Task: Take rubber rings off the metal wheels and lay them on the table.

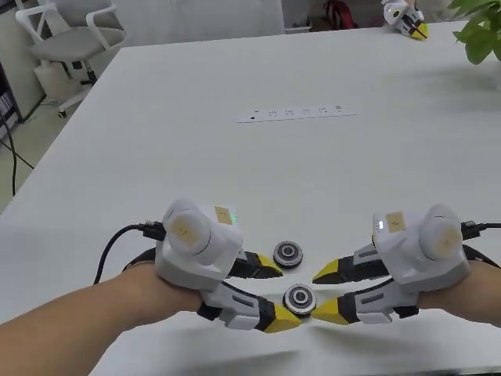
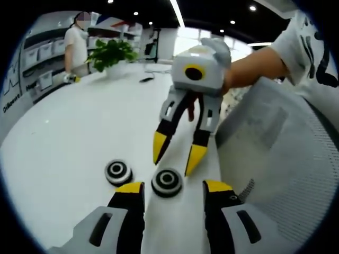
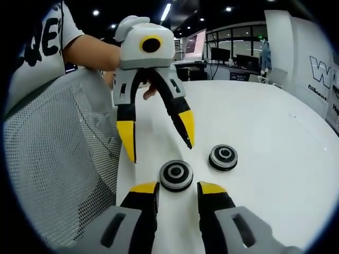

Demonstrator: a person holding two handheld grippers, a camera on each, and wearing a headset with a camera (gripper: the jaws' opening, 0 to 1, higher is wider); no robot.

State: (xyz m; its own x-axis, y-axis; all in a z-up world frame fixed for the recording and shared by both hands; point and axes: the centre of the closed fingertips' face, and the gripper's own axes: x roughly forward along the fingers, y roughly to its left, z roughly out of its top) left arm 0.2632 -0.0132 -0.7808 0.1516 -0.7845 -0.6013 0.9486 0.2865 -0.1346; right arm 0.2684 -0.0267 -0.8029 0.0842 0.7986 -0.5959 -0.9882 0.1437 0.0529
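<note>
Flanking the near wheel (image 1: 299,298) by the desk's (image 1: 235,157) front edge, left gripper (image 3: 159,149) and right gripper (image 2: 175,164) show open, empty jaws; pinching metal instead of its rubber ring (image 3: 163,179) could skid it into the neighbouring wheel (image 1: 288,254).

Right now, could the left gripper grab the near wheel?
Probably yes. The left gripper is open, and the near wheel lies flat on the table just ahead of its tips. The right gripper, also open, faces it from the far side but seems clear of it.
</note>
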